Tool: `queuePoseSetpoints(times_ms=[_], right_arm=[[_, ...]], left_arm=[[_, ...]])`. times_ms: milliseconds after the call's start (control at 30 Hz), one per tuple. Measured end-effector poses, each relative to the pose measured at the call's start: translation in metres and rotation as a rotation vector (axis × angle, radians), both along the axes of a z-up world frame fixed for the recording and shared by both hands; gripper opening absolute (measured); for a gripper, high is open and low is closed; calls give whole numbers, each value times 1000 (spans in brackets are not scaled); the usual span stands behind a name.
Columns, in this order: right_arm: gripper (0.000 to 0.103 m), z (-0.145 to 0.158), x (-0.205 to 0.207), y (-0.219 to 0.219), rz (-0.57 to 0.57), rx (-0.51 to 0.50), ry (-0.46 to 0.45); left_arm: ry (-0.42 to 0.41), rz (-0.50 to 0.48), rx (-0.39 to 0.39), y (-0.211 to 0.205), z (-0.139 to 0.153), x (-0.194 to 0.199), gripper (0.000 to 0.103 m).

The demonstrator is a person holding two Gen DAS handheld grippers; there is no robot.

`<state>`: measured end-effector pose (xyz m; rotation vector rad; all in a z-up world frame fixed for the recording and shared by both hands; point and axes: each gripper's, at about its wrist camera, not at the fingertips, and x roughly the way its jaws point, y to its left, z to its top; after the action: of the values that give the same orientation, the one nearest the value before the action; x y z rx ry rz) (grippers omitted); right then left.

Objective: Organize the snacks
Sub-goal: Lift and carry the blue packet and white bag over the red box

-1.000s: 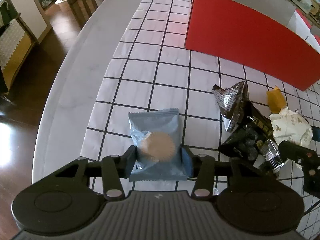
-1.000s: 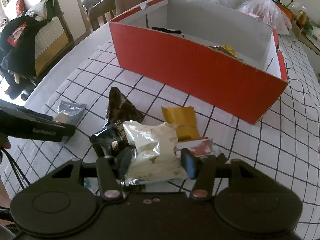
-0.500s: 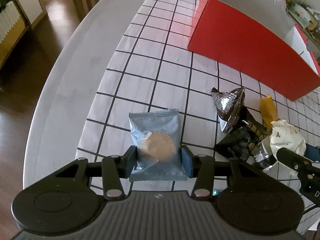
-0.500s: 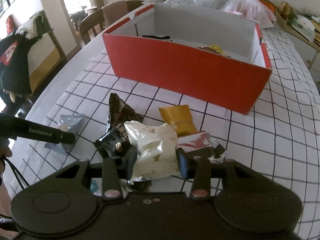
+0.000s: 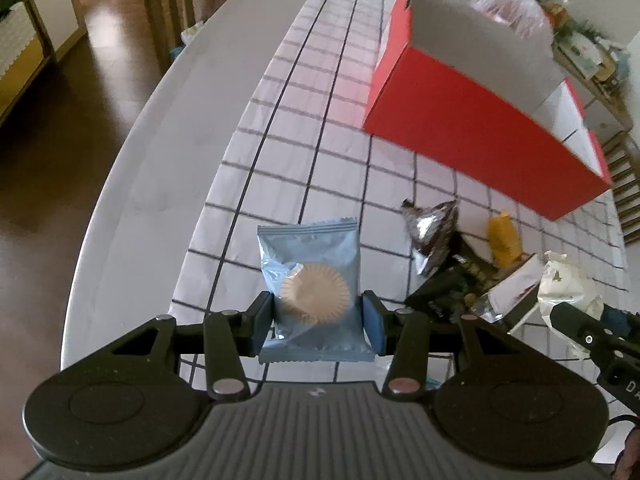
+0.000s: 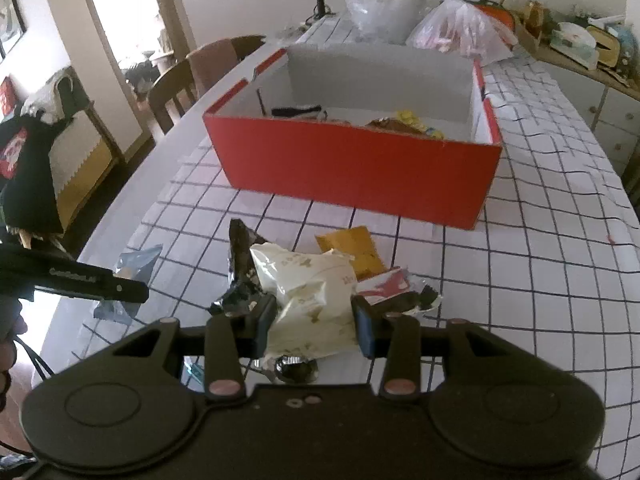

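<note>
Your left gripper [image 5: 318, 322] clamps a pale blue foil packet with a round biscuit printed on it [image 5: 312, 284], both pads pressed on its lower sides, above the checked tablecloth [image 5: 280, 120] near the table's rounded left edge. Your right gripper [image 6: 314, 318], whose jaws have just been closing, pinches a crinkled cream-white snack bag [image 6: 308, 292] lifted from the loose wrappers in front of the open red cardboard box [image 6: 360, 168].

Both packets look light, soft and slippery; the biscuit is probably brittle, so hold by the sealed edges rather than squeezing the middle.

Only the right wrist view shows inside the box, where a few snacks already lie. Only the left wrist view shows the blue packet's whole face.
</note>
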<state>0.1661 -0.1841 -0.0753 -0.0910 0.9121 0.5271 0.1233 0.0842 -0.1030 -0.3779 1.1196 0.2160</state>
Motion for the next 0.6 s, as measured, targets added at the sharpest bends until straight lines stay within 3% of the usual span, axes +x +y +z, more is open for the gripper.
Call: queuePoseSetpoints(times_ms=[333, 600], right_arm=[[39, 34, 3, -11, -65, 50, -82], [38, 65, 21, -18, -99, 82, -159]], left_arm=[[-106, -47, 1, -9, 44, 8, 47], [-197, -101, 46, -23, 84, 31, 47]])
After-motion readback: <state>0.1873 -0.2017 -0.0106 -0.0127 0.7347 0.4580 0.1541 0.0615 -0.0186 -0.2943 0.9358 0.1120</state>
